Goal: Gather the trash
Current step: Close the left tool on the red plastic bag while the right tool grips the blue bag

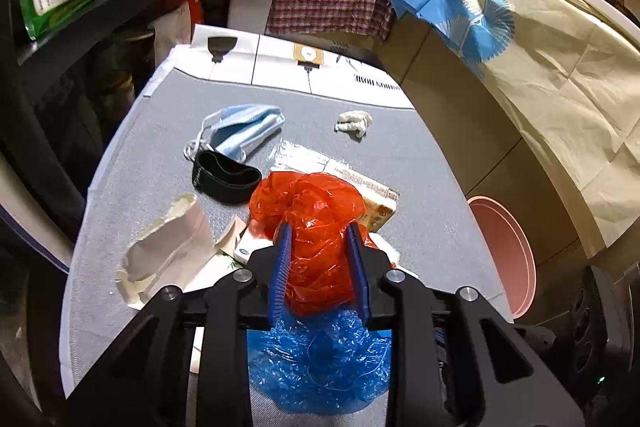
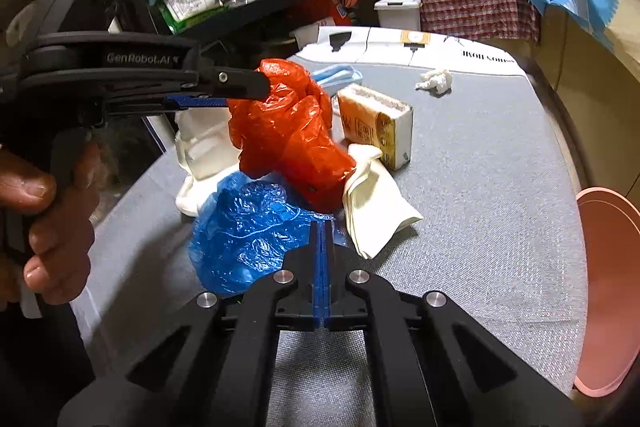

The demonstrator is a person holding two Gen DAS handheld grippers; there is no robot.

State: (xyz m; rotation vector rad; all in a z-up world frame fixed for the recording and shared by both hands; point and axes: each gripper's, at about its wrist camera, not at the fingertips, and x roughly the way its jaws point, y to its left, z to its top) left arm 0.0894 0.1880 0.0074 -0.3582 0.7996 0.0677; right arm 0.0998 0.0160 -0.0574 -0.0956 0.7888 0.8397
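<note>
Left gripper (image 1: pixel 320 231) jaws clamped on red plastic bag (image 1: pixel 316 219), right gripper (image 2: pixel 322 227) jaws closed at blue plastic bag's (image 2: pixel 244 235) edge, grey worktop (image 2: pixel 480 187)

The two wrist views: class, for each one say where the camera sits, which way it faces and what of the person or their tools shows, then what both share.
Left wrist view: sits on the left gripper, looks down across the grey table; its fingers clamp the red bag.
Right wrist view: sits on the right gripper, facing the same way; its shut fingers pinch the blue bag; the person's hand holds the left gripper.
Shared: both bags, yellow box, face mask, pink bin.
</note>
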